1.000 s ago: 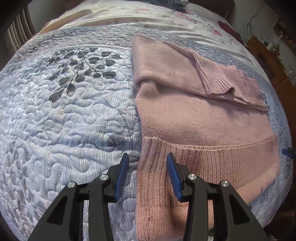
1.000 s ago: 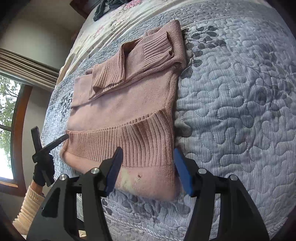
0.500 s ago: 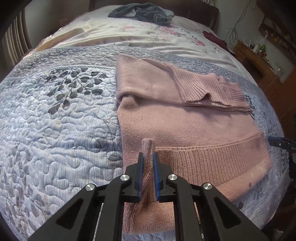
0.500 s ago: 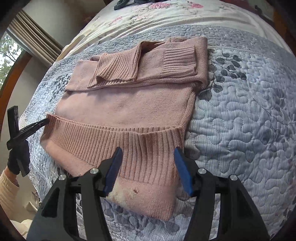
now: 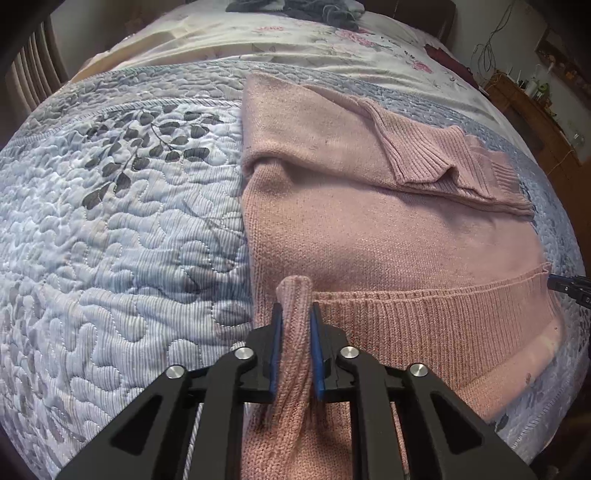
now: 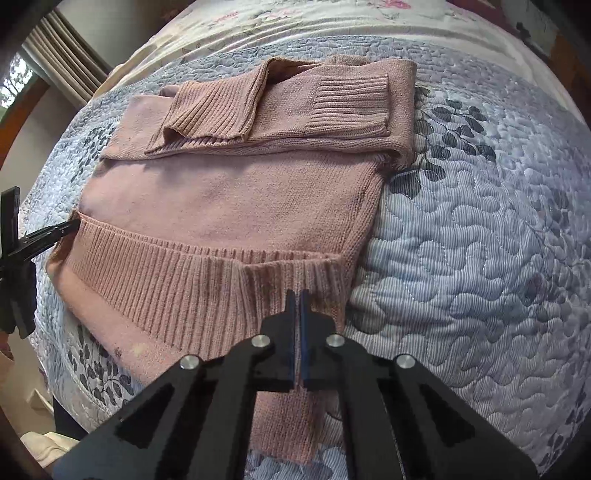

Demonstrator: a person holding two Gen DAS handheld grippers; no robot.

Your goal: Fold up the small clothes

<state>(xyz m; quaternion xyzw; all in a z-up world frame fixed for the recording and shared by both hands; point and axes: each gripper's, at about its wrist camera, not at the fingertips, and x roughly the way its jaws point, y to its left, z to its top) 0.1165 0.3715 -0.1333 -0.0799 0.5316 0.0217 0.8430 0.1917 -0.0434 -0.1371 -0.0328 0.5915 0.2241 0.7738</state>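
**Obs:** Where is the garment lying?

**Op:** I am seeing the pink knit sweater (image 5: 388, 236) spread flat on the blue-grey quilt (image 5: 110, 240), partly folded. Its sleeves are lying doubled across the upper body, ribbed cuffs (image 6: 351, 99) on top. The ribbed hem band (image 6: 184, 280) is running along the edge of the quilt closest to me.

**Obs:** Left tongs?

**Op:** My left gripper (image 5: 295, 350) is clamping a pinched-up ridge of the ribbed hem at the sweater's left corner. The blue pads (image 5: 275, 354) are pressing on both sides of the fold, with only the thickness of the knit keeping them apart. The ridge is standing up above the fingertips.

**Obs:** Right tongs?

**Op:** My right gripper (image 6: 297, 332) is sitting at the hem's other corner, beside the sweater's right edge. Its fingers are drawn together to a thin slit. The knit is bunching just ahead of the tips, so I am reading it as gripping the hem, though the cloth between the pads is hard to make out.

**Obs:** Anything else in frame?

**Op:** A floral sheet (image 5: 295, 48) is covering the far part of the bed, with dark clothing (image 5: 314, 7) heaped at the far edge. A curtain (image 6: 62, 62) is hanging at the left in the right wrist view.
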